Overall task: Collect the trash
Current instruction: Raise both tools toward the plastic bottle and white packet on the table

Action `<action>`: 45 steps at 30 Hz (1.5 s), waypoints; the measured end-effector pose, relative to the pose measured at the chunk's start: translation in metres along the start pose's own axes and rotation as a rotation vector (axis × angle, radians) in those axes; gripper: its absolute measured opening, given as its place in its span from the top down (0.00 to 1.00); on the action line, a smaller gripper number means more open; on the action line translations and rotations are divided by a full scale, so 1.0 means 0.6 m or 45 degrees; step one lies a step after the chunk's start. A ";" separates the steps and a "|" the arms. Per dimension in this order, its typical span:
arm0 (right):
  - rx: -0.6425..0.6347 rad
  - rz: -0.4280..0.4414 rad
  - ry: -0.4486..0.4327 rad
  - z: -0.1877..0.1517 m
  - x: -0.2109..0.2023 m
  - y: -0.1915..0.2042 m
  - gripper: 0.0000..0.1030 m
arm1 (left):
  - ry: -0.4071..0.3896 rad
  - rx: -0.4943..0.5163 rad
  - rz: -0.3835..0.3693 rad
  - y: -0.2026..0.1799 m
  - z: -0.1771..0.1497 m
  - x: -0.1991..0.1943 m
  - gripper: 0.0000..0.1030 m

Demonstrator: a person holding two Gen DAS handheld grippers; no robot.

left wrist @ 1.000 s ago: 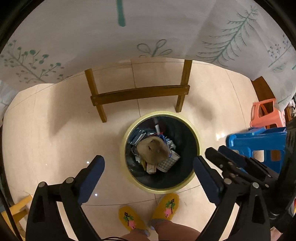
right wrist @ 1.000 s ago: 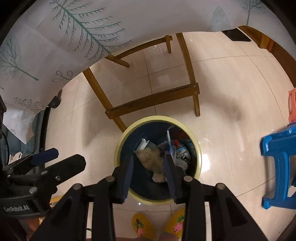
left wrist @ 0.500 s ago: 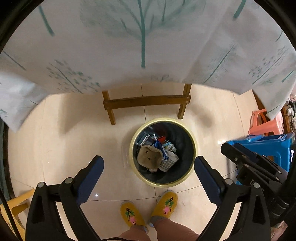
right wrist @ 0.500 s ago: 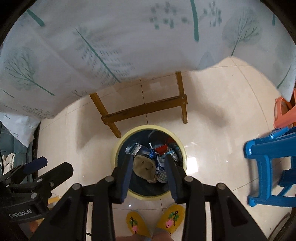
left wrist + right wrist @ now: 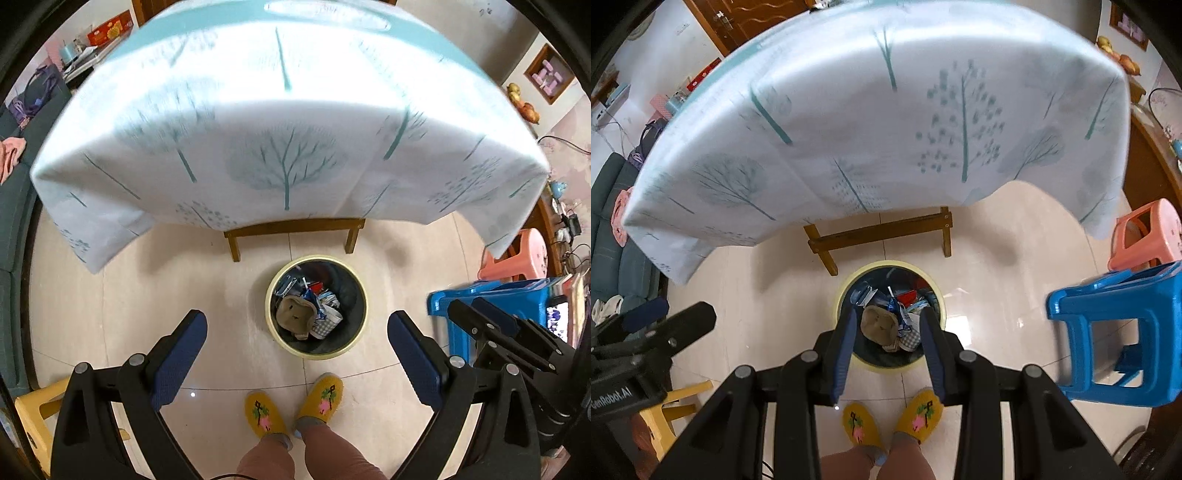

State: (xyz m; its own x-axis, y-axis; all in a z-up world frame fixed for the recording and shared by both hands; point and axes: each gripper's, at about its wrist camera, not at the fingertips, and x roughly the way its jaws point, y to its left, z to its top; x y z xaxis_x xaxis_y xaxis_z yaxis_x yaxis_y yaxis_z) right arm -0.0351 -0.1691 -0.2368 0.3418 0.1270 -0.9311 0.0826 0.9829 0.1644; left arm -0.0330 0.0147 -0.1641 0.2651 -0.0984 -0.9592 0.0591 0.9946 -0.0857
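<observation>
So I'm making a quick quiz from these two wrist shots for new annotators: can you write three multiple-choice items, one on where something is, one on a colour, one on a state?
1. Where does the bin stand?
A. on the table
B. on the floor in front of the table's wooden legs
C. under the blue stool

2. What colour are the person's slippers?
A. yellow
B. white
C. green

3. How do the jaws of the left gripper stand?
A. shut on a wrapper
B. shut and empty
C. wide open and empty

Answers:
1 B: the bin sits on the tiles just before the legs of the cloth-covered table.
2 A: both slippers by the bin are yellow with a flower motif.
3 C: its blue pads stand far apart with only floor and bin between them.
</observation>
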 end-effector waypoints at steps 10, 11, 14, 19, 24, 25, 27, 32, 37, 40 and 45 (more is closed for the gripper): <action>-0.042 0.014 -0.009 0.018 -0.096 0.000 0.65 | -0.070 0.039 -0.018 -0.023 0.018 -0.108 0.06; -0.045 0.019 -0.007 0.019 -0.101 0.000 0.65 | -0.077 0.039 -0.017 -0.023 0.021 -0.116 0.06; -0.061 0.038 -0.016 0.021 -0.124 -0.002 0.65 | -0.109 0.039 -0.008 -0.029 0.032 -0.144 0.06; -0.086 0.065 -0.051 0.032 -0.155 -0.010 0.65 | -0.170 0.032 0.005 -0.034 0.062 -0.192 0.06; -0.091 0.089 -0.096 0.054 -0.186 -0.028 0.65 | -0.223 0.012 0.026 -0.040 0.094 -0.228 0.06; -0.095 0.093 -0.110 0.061 -0.192 -0.031 0.65 | -0.234 0.011 0.036 -0.042 0.100 -0.235 0.06; -0.099 0.099 -0.134 0.077 -0.203 -0.036 0.65 | -0.266 -0.001 0.061 -0.043 0.115 -0.254 0.06; -0.124 0.128 -0.181 0.119 -0.217 -0.038 0.65 | -0.352 -0.048 0.098 -0.040 0.149 -0.290 0.06; -0.163 0.141 -0.222 0.176 -0.220 -0.019 0.65 | -0.376 -0.051 0.108 -0.038 0.187 -0.299 0.06; -0.182 0.156 -0.255 0.217 -0.226 -0.005 0.65 | -0.389 -0.042 0.104 -0.038 0.215 -0.299 0.06; -0.205 0.156 -0.307 0.289 -0.231 0.020 0.65 | -0.383 -0.001 0.088 -0.033 0.290 -0.285 0.06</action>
State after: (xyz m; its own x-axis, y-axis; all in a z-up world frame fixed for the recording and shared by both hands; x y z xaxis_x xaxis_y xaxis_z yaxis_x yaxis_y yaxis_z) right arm 0.0807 -0.1981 -0.0496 0.5539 0.2295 -0.8003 -0.1156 0.9732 0.1990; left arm 0.0881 0.0059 0.0488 0.5415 -0.0358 -0.8400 0.0305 0.9993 -0.0229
